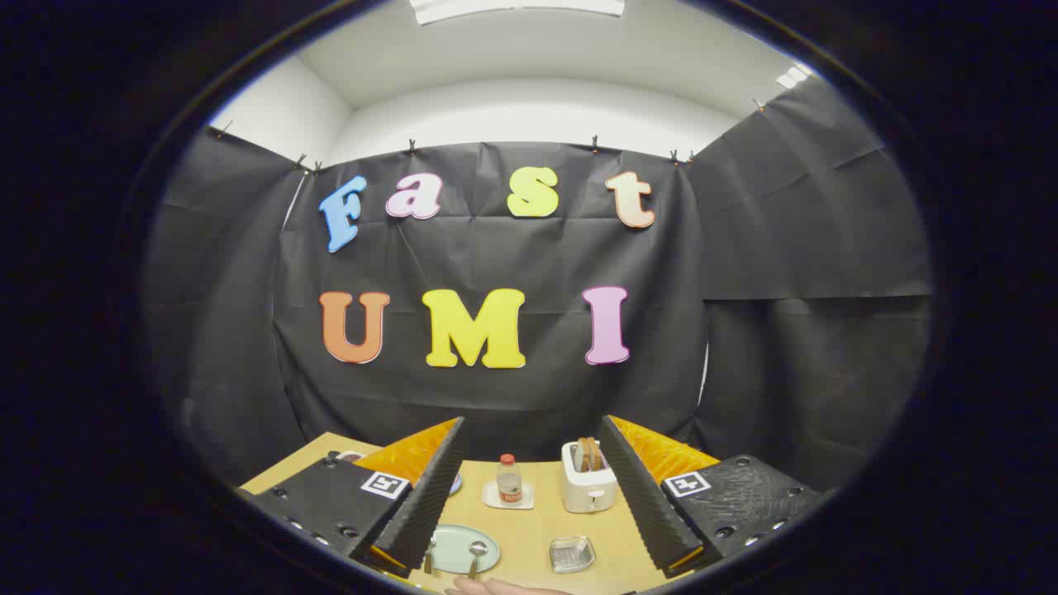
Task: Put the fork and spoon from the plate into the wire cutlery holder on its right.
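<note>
A pale green plate [457,541] lies on the wooden table, just inside my left finger. A spoon [476,555] rests on its right side and a fork [431,555] on its left edge, partly hidden by the finger. To the plate's right sits the small wire cutlery holder [572,553]. My gripper [533,496] hangs high above the table, open wide, with nothing between its fingers. Plate and holder both lie below, between the fingers.
Farther back on the table [537,529] stand a small bottle [508,479] on a white coaster and a white toaster [588,483] with toast in it. A person's hand [504,587] shows at the table's near edge. Black cloth walls close the booth.
</note>
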A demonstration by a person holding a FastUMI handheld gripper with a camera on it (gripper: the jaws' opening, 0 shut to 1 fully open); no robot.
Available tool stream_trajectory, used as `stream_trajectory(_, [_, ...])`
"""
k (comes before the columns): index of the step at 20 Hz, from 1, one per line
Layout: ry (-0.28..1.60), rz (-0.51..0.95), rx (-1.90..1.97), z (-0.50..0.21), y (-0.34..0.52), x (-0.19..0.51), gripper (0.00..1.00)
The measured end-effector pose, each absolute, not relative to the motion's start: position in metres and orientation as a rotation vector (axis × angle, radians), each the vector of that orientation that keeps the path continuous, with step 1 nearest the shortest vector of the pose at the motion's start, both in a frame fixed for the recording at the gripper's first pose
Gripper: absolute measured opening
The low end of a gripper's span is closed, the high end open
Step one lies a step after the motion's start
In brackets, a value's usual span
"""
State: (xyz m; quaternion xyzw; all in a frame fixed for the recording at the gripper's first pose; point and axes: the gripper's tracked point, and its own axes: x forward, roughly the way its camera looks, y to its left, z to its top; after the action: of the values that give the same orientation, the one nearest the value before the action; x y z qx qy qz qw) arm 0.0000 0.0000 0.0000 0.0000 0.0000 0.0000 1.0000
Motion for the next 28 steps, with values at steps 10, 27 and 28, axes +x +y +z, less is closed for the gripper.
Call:
stream_trajectory(10, [0.069,0.09,0.002,-0.035,0.017,0.026,0.96])
stream_trajectory(27, [0.417,0.203,-0.163,-0.248,0.09,0.094,0.95])
stream_trajectory(28, [0.468,0.204,-0.178,-0.273,0.093,0.096,0.95])
